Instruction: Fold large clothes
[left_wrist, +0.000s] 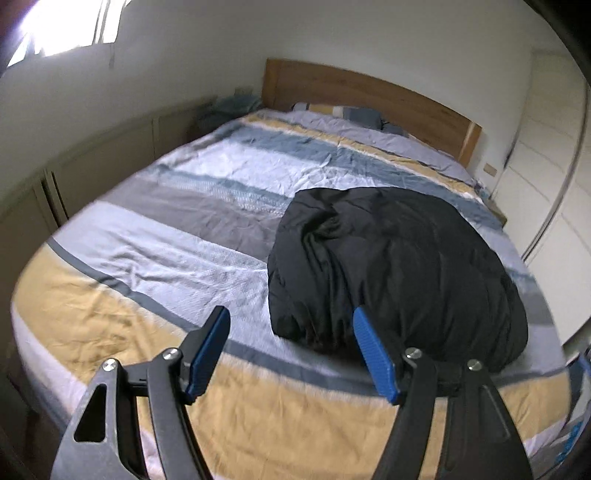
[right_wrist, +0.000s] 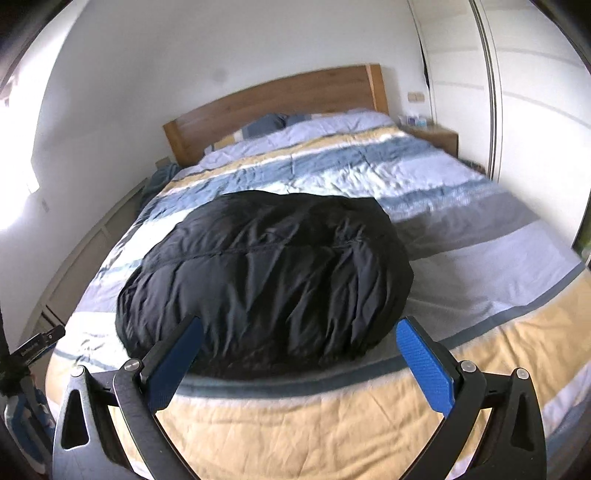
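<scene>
Black padded jacket (right_wrist: 266, 280) lies as a compact, puffy bundle on the striped bedspread (right_wrist: 461, 236), toward the foot end and well short of the wooden headboard (right_wrist: 280, 103). Judging by that squared, doubled shape, the folding looks largely done, with perhaps only tidying left. Left gripper (left_wrist: 291, 354) and right gripper (right_wrist: 299, 363) hover just short of it, jaws spread and empty. No readable label or writing shows.

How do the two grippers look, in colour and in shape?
Both look alike. The left gripper and the right gripper have black linkage arms with triangular cutouts and round silver bolts at the joints. Their fingers carry bright blue ribbed pads. No cables, markings or sleeves show.
</scene>
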